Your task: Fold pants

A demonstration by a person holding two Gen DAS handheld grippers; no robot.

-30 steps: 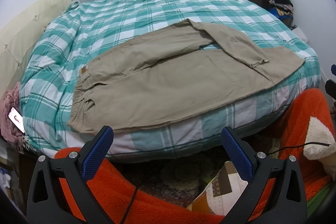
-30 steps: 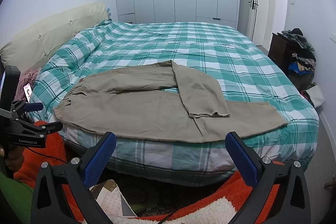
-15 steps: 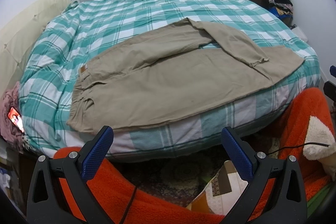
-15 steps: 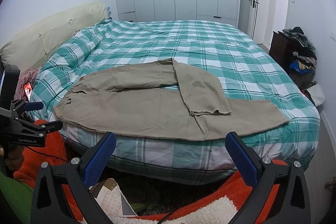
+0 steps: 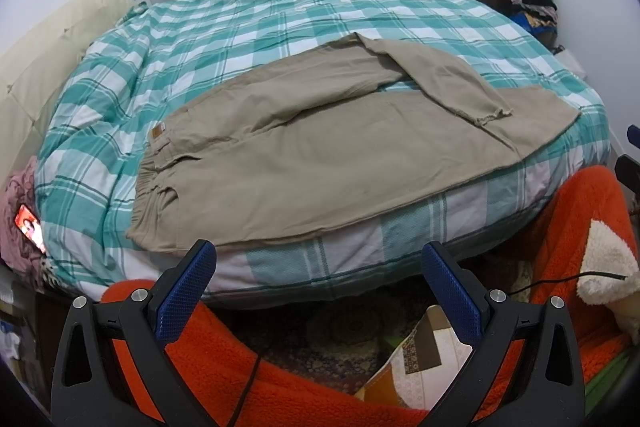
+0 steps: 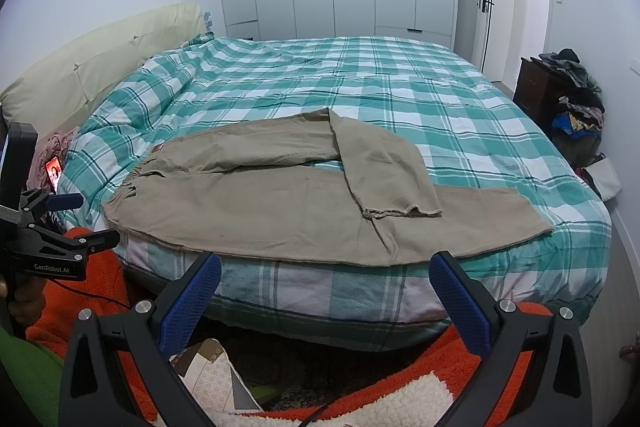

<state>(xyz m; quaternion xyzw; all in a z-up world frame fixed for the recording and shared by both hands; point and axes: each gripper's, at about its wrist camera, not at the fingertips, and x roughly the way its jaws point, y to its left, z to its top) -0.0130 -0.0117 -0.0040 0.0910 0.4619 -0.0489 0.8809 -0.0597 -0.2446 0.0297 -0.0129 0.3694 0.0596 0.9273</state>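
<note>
The left gripper (image 5: 316, 279) gaped wide, empty. Tan pants (image 6: 280, 203) lay flat along the near edge of the checked bed (image 6: 400, 95), waistband left, one leg folded back. The right gripper (image 6: 324, 287) gaped empty too.

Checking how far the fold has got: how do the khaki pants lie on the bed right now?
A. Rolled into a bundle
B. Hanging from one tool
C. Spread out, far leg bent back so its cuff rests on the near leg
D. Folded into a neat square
C: the pants lie spread on the bed, and the far leg's cuff rests on the near leg; both tools are open, clear of them.
</note>
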